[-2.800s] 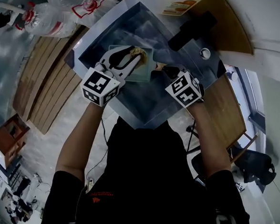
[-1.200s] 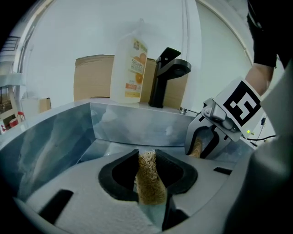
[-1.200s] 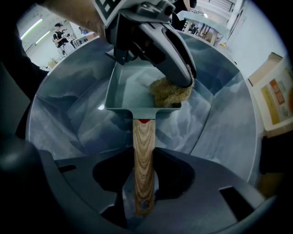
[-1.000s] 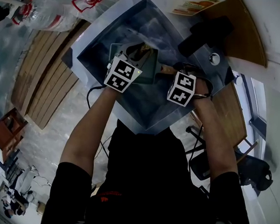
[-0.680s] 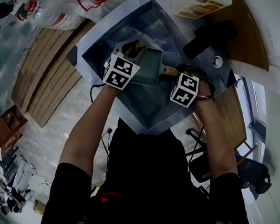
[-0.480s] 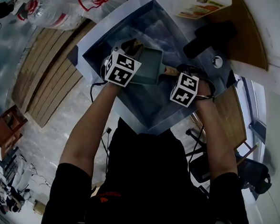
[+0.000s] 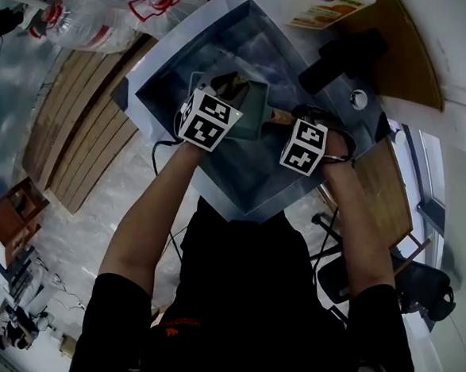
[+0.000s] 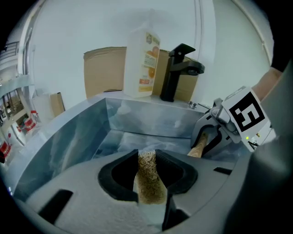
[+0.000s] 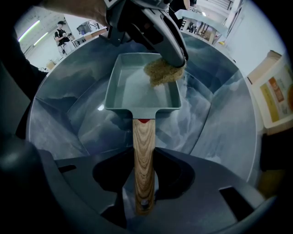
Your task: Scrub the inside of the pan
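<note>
Looks like the scrubbing stroke itself, already in contact rather than on approach. Grips the wooden handle [image 9: 143, 137] of the teal square pan [image 9: 132, 89] with the right gripper [image 9: 143, 183], fingers closed tight on the wood near its free end, steadying the pan down inside the steel sink [image 9: 215, 123]. Hard to tell which: resting on the sink floor, or hanging just above.

Pinches a tan fibrous scrub pad [image 9: 162, 72] in the left gripper [image 8: 147, 157], fingers clamped on the pad's two faces, fibres poking out past the tips. Presses that pad against the pan's inside at about 1 o'clock in the right gripper view, in the corner by the far rim and the right wall. Leaves the rest of the pan floor, from 12 round to 7 o'clock, bare and pale, with no suds or soil plain to see.

Shows a black faucet [image 8: 176, 73] and a white plastic bottle [image 8: 144, 61] at 12 o'clock beyond the sink's back edge in the left gripper view, both well apart from the work.

Next, most likely: drag the pad out of that corner across the floor toward 7 o'clock and back, then along each wall. Calls for firm pressure into the pan from the left, an unyielding hold on the handle from the right to stop any twist or slide, and a pad laid flat rather than on edge. Worth watching for the pad creeping out of the fingers under the sideways load.
</note>
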`<state>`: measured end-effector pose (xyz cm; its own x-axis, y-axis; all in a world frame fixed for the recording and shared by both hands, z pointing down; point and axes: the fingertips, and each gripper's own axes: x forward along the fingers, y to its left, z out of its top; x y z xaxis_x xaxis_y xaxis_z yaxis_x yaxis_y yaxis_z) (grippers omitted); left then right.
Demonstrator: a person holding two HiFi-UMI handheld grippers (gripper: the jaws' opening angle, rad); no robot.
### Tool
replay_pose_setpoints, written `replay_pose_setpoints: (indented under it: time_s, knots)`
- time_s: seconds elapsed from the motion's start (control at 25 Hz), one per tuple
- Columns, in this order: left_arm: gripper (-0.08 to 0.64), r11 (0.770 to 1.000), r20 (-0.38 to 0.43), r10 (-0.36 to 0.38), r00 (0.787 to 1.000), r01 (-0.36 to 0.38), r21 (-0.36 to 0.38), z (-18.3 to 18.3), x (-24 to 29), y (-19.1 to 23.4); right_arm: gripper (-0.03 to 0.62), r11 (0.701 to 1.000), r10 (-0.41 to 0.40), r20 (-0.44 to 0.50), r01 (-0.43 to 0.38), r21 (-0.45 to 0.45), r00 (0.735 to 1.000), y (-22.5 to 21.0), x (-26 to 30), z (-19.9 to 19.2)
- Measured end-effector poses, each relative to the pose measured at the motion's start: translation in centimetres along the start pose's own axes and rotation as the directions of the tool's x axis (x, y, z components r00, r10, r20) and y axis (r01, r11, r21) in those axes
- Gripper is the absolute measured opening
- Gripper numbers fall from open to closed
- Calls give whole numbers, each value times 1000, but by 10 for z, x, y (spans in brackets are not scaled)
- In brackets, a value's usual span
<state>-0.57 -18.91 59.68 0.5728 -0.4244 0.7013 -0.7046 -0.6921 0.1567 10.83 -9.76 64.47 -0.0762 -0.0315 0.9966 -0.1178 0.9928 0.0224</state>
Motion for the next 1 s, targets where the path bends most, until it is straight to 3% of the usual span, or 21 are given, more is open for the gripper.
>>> replay_pose_setpoints:
  time_s: [0.2, 0.36, 0.72, 1.0]
  knots:
    - [121, 997, 14, -71, 997, 71, -11, 11, 14, -40, 137, 1000, 5, 2, -5, -4, 1000, 0, 0, -1]
    - [120, 995, -5, -88, 996, 88, -35, 4, 26, -53, 137, 1000, 6, 6, -6, -4, 1000, 0, 0, 0]
    - [120, 994, -74, -76, 994, 70, -78, -11, 29, -39, 137, 1000, 6, 2, -6, -5, 1000, 0, 0, -1]
    - [120, 994, -137, -20, 990, 5, -106, -26, 16, -10, 137, 1000, 7, -3, -7, -5, 1000, 0, 0, -1]
